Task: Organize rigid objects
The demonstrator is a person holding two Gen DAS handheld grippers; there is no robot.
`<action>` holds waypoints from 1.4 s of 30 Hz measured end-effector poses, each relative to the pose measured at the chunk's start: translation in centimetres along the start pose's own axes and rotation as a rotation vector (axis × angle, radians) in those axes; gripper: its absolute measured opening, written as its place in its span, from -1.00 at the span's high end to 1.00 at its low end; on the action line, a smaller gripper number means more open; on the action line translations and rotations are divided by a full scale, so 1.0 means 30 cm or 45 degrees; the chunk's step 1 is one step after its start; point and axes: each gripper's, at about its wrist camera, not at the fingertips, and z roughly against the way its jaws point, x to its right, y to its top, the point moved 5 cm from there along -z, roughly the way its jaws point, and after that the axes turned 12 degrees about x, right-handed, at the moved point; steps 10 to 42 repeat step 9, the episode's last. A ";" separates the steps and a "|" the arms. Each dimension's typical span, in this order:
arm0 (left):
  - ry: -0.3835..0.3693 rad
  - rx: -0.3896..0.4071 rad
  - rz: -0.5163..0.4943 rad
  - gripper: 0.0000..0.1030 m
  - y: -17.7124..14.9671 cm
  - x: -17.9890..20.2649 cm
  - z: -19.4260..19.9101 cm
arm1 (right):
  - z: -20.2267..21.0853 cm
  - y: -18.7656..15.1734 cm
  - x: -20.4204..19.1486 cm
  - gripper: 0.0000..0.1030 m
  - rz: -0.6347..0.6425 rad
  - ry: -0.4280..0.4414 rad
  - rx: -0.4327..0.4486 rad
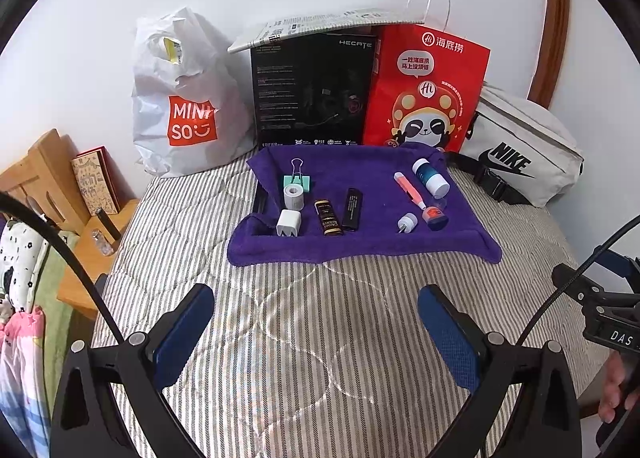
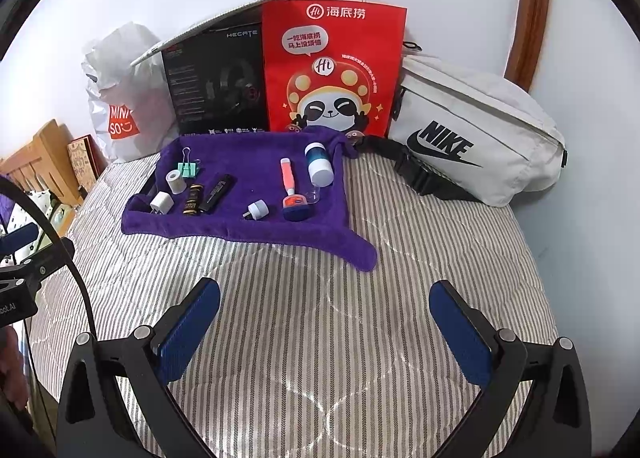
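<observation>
Basically both tongs, left (image 1: 316,334) and right (image 2: 324,334), hang apart and empty over the striped bed (image 1: 320,338). The small items sit in two loose clusters on the purple towel (image 1: 372,246): charger (image 1: 287,223), tape roll (image 1: 294,197), binder clip (image 1: 297,178) left; bottle (image 1: 431,177), pink pen (image 1: 409,191) right. Fits either a sorted layout or one awaiting sorting.

towel (image 1: 360,246): purple
bedcover (image 1: 320,338): grey-white stripes
binder clip (image 1: 297,180): mint green, at 10 o'clock on the towel
paper bag (image 2: 334,66): red, panda print
waist bag (image 2: 476,130): off-white, black logo
gripper pads (image 2: 188,334): blue
</observation>
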 end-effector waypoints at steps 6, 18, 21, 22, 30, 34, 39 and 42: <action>0.003 0.006 -0.007 -1.00 0.000 -0.002 -0.002 | -0.004 -0.001 0.001 -0.99 0.000 -0.003 -0.002; 0.005 0.015 -0.013 -1.00 0.003 0.000 -0.007 | -0.007 -0.004 0.001 -0.99 -0.001 -0.005 -0.003; 0.005 0.015 -0.013 -1.00 0.003 0.000 -0.007 | -0.007 -0.004 0.001 -0.99 -0.001 -0.005 -0.003; 0.005 0.015 -0.013 -1.00 0.003 0.000 -0.007 | -0.007 -0.004 0.001 -0.99 -0.001 -0.005 -0.003; 0.005 0.015 -0.013 -1.00 0.003 0.000 -0.007 | -0.007 -0.004 0.001 -0.99 -0.001 -0.005 -0.003; 0.005 0.015 -0.013 -1.00 0.003 0.000 -0.007 | -0.007 -0.004 0.001 -0.99 -0.001 -0.005 -0.003; 0.005 0.015 -0.013 -1.00 0.003 0.000 -0.007 | -0.007 -0.004 0.001 -0.99 -0.001 -0.005 -0.003; 0.005 0.015 -0.013 -1.00 0.003 0.000 -0.007 | -0.007 -0.004 0.001 -0.99 -0.001 -0.005 -0.003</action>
